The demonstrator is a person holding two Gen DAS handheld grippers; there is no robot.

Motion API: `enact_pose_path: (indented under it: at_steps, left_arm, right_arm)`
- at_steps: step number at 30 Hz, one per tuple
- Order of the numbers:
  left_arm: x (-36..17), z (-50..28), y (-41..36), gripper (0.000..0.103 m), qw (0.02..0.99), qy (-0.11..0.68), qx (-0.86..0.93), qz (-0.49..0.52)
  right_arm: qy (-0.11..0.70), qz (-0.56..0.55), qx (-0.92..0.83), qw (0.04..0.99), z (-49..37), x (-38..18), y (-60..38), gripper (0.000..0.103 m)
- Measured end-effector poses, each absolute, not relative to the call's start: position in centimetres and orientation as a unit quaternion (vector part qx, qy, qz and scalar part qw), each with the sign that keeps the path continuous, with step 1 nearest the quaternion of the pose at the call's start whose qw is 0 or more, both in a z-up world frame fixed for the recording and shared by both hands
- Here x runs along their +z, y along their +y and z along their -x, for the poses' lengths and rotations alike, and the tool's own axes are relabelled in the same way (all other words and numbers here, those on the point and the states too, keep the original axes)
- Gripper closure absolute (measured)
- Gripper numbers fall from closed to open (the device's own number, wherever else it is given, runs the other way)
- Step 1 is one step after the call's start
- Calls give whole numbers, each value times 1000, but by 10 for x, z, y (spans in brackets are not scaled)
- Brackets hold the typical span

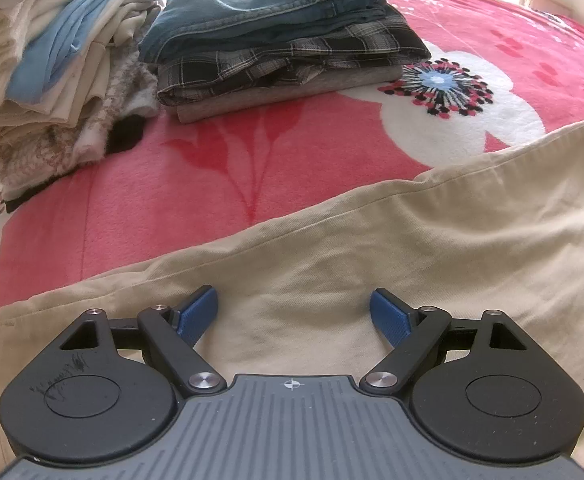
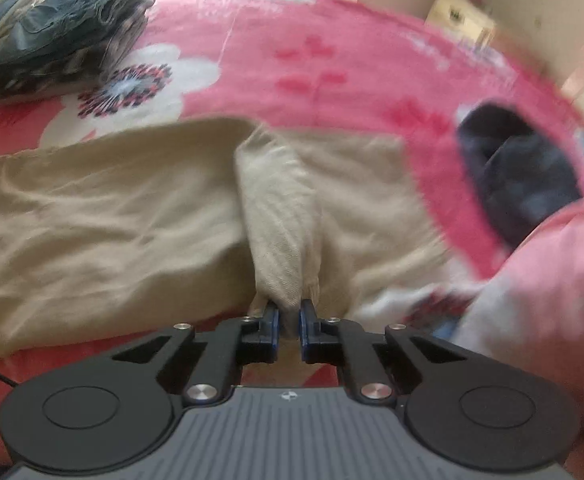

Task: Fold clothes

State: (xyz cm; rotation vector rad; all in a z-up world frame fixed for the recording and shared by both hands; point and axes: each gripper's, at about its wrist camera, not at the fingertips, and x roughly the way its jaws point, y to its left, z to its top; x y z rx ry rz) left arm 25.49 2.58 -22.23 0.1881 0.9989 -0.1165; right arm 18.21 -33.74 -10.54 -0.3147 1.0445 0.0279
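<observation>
While pinched, beige trousers [image 2: 104,204] wrinkled, bunched

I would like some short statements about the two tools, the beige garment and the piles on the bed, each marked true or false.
1. The right tool is shut on a bunch of the beige garment. True.
2. The left tool grips the same garment. False: its jaws stand wide apart over the cloth and hold nothing.
3. The folded stack has denim on top and plaid fabric under it. True.
4. The beige garment lies on a plain white sheet. False: it lies on a pink blanket with a flower pattern.
5. Left of the folded stack lies a looser pile of pale clothes. True.
</observation>
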Motion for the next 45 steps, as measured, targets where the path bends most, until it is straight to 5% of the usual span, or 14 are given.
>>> enact_pose_path:
  at_steps: [7,14,18,25,29,35,39,45]
  left_arm:
    - [-222,-255,25,17,872,477,-59,-96]
    - [-223,-254,23,17,872,476,-56,-96]
    - [-224,-254,23,17,874,473,-57,-99]
    - [-225,-255,23,17,872,474,-62,-101]
    - [-224,-256,23,16,872,475,-63,-103]
    - [-225,-257,23,16,871,476,-64,-105]
    - [-225,-258,22,15,871,475,-64,-108]
    - [-225,-259,21,15,870,477,-61,-111]
  right_arm:
    - [455,308,-15,835,-245,-87,-354,93]
    - [478,412,-11,776,-302,-141,-366,92]
    - [532,418,-36,735,-319,-176,-386,79]
    - [537,216,-121,806,-357,-129,-438,76]
    - [552,29,-75,830,-375,-109,-459,55]
    - [580,-193,-92,786,-389,-143,-508,42]
    - [607,-282,-95,737,-390,-165,-522,44]
    - [603,-198,11,773,-365,-138,-483,80]
